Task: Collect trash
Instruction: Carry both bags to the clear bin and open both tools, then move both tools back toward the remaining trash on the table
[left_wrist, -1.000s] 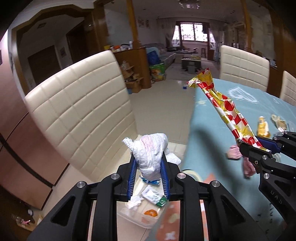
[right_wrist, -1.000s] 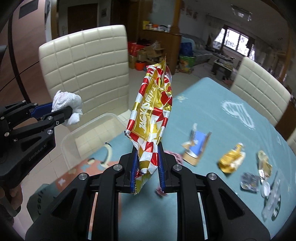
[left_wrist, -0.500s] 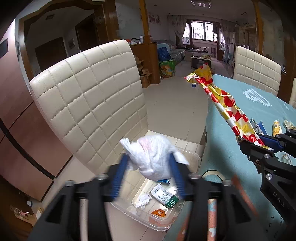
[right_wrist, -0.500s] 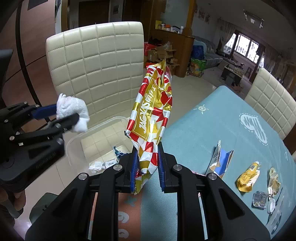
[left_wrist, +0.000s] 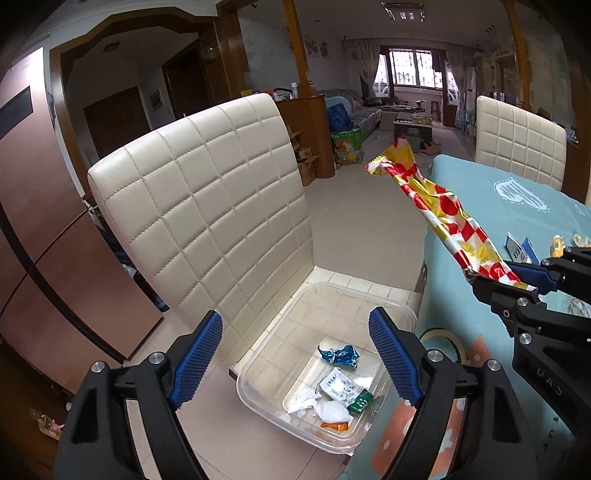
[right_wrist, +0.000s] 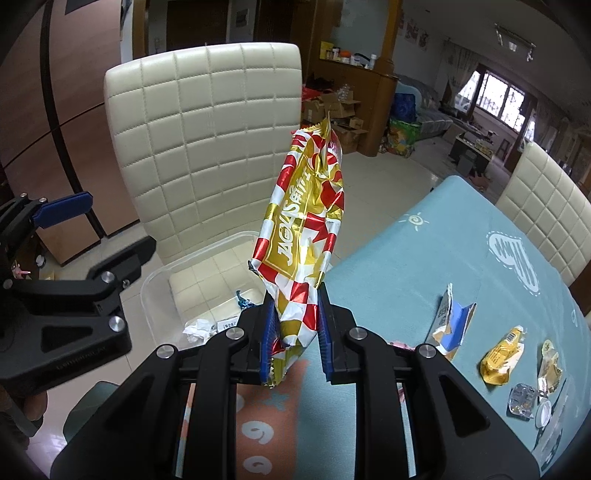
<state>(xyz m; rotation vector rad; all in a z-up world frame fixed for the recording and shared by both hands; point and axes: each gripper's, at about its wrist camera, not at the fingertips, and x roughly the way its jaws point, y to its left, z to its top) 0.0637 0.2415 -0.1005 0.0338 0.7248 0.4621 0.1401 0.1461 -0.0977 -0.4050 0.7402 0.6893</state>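
While the left gripper (left_wrist: 295, 354) hangs over the clear bin (left_wrist: 391, 314) on the chair seat, its fingers are opening wide with nothing between them. The right gripper (right_wrist: 293, 339) clamps a red-and-gold wrapper (right_wrist: 306, 229) upright by the table (right_wrist: 461, 266) edge; a white wad (left_wrist: 332, 410) lies in the bin.

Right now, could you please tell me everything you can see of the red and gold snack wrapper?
The snack wrapper is a long, crinkled foil bag, shiny gold with red and white checks and white lettering on a gold panel. Its top end is torn open with a jagged edge. It stands nearly upright, leaning slightly, its lower end pinched between the blue pads of the right gripper. It hangs in the air at the table's edge, beside the clear bin on the chair seat, and nothing else touches it.
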